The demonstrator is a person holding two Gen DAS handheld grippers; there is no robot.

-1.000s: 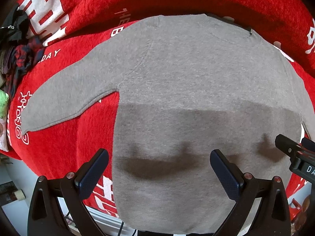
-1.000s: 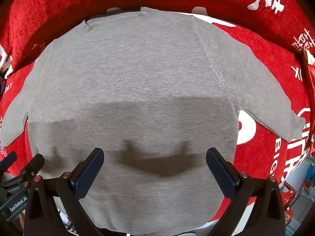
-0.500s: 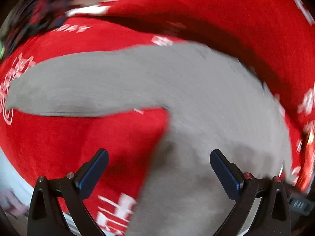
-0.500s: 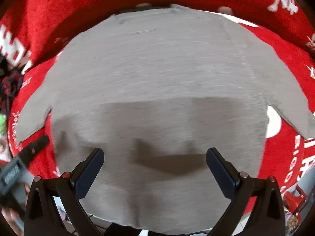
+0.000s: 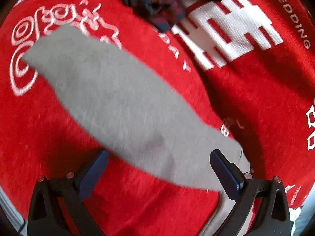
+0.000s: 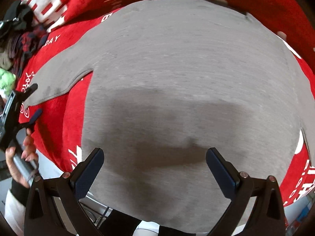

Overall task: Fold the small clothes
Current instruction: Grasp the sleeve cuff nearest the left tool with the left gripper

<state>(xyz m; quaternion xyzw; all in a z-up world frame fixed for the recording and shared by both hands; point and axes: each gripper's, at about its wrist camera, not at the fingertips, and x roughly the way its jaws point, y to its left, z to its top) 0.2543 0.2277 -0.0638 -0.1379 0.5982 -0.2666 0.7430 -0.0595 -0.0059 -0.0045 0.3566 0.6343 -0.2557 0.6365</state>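
Your left gripper (image 5: 157,165) and right gripper (image 6: 155,161) both hang with fingers spread wide, pinching nothing. Beneath them a red blanket (image 5: 265,90) with white lettering covers the surface. Your grey sweater (image 6: 187,68) lies flat on it, one sleeve (image 5: 110,90) stretched out sideways. Beyond, dark clothes (image 5: 161,5) sit heaped.

Support surface covered by a red blanket (image 6: 49,118) printed with white lettering and patterns. Lying flat on it, spread open: a grey sweater (image 6: 187,78), one sleeve (image 5: 110,98) extended sideways over a white swirl print. Piled at the far left edge: a heap of dark clothes (image 6: 21,37), including red-and-navy plaid cloth (image 5: 159,5), and beside it a light green item (image 6: 6,80).
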